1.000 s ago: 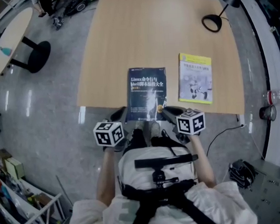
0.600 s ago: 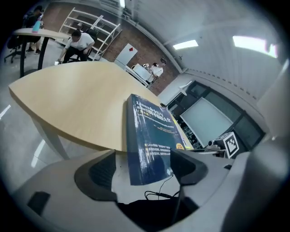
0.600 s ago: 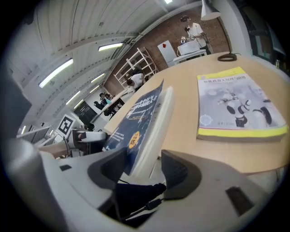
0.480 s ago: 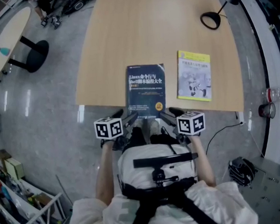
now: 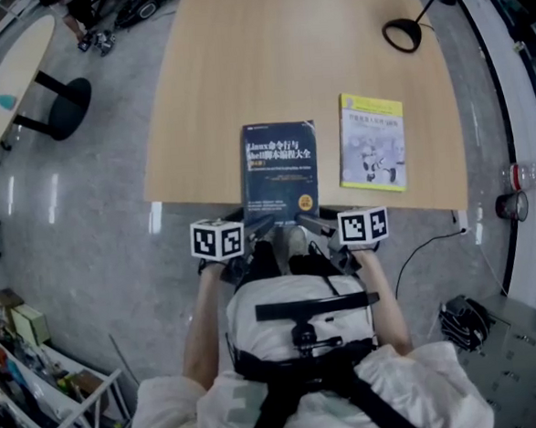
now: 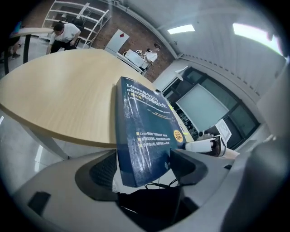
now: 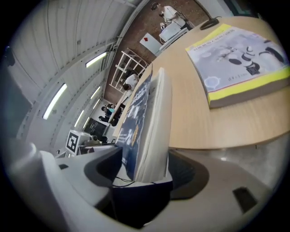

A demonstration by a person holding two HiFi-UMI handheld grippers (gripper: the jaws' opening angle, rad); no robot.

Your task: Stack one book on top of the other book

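Observation:
A dark blue book lies flat on the wooden table, its near end jutting over the front edge. A yellow and white book lies to its right, apart from it. My left gripper is at the blue book's near left corner and my right gripper at its near right corner. Both sets of jaws have just been opening. In the left gripper view the blue book sits between the spread jaws. In the right gripper view the book's page edge stands between the jaws too, pads not pressing.
A black lamp base stands at the table's far right. A round side table is on the floor at the left. A bottle sits by the right wall. A cable runs across the floor near my right arm.
Both grippers have drawn closer together and slid onto the blue book's near corners. The blue book has barely shifted; the yellow book is unmoved.

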